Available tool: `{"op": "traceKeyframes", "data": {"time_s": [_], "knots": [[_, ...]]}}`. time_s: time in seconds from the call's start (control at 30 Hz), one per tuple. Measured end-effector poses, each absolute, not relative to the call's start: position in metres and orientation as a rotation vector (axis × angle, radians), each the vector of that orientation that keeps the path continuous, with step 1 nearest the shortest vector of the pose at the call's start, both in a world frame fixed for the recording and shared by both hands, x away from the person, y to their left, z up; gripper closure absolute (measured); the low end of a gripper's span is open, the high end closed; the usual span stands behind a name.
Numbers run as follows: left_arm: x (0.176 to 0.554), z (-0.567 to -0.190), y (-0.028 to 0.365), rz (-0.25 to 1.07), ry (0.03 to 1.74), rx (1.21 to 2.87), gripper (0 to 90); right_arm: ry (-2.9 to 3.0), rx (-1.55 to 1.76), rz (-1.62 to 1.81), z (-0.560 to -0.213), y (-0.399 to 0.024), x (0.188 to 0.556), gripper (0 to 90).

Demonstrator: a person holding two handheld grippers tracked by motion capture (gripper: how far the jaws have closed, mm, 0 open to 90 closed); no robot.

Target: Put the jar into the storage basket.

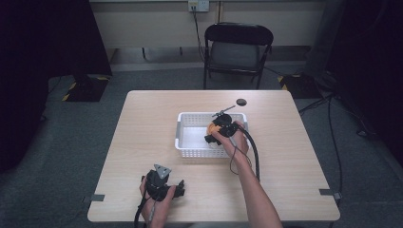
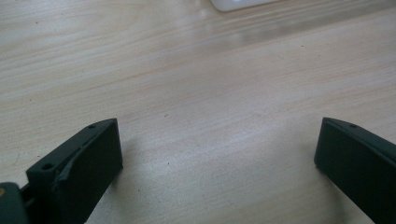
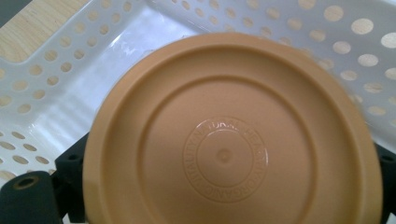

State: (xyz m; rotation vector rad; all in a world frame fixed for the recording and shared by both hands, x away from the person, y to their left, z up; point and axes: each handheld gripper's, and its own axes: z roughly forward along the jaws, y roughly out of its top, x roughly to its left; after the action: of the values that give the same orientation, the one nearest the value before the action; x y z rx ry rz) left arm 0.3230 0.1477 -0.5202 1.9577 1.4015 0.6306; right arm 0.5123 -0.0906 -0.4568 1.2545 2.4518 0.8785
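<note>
An orange round lid or dish [image 3: 229, 135] with embossed rings sits between the jaws of my right gripper [image 3: 229, 186], which is shut on it. It hangs over the inside of a white perforated basket [image 3: 60, 70]. In the high view the right gripper [image 1: 219, 130] holds the orange piece [image 1: 210, 128] above the right part of the basket [image 1: 190, 137]. My left gripper [image 1: 178, 190] rests near the table's front edge, left of centre. Its jaws stand wide apart over bare wood [image 2: 215, 140] with nothing between them.
A small dark disc [image 1: 241, 101] lies on the table behind the basket. A black folding chair [image 1: 237, 47] stands beyond the far edge. The basket's corner [image 2: 238, 3] shows at the top of the left gripper view. Cables trail on the floor at right.
</note>
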Motion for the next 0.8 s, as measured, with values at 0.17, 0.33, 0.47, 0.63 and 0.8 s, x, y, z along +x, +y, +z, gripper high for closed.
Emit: {"op": "traceKeyframes", "data": {"time_s": [0.17, 0.33, 0.47, 0.63, 0.8], "knots": [[0.323, -0.520, 0.148, 0.631, 1.402, 1.957, 0.4, 2.443, 1.254, 0.884, -0.458, -0.091, 0.511, 8.3], [0.323, -0.520, 0.148, 0.631, 1.402, 1.958, 0.5, 2.439, 1.262, 0.892, -0.458, -0.090, 0.511, 5.5], [0.323, -0.520, 0.148, 0.630, 1.402, 1.958, 0.4, 2.426, 1.266, 0.924, -0.455, -0.092, 0.510, 3.9], [0.323, -0.520, 0.148, 0.631, 1.402, 1.958, 0.4, 2.405, 1.283, 0.974, -0.449, -0.097, 0.507, 2.5], [0.323, -0.520, 0.148, 0.631, 1.401, 1.958, 0.4, 2.370, 1.292, 1.042, -0.441, -0.104, 0.502, 2.4]]}}
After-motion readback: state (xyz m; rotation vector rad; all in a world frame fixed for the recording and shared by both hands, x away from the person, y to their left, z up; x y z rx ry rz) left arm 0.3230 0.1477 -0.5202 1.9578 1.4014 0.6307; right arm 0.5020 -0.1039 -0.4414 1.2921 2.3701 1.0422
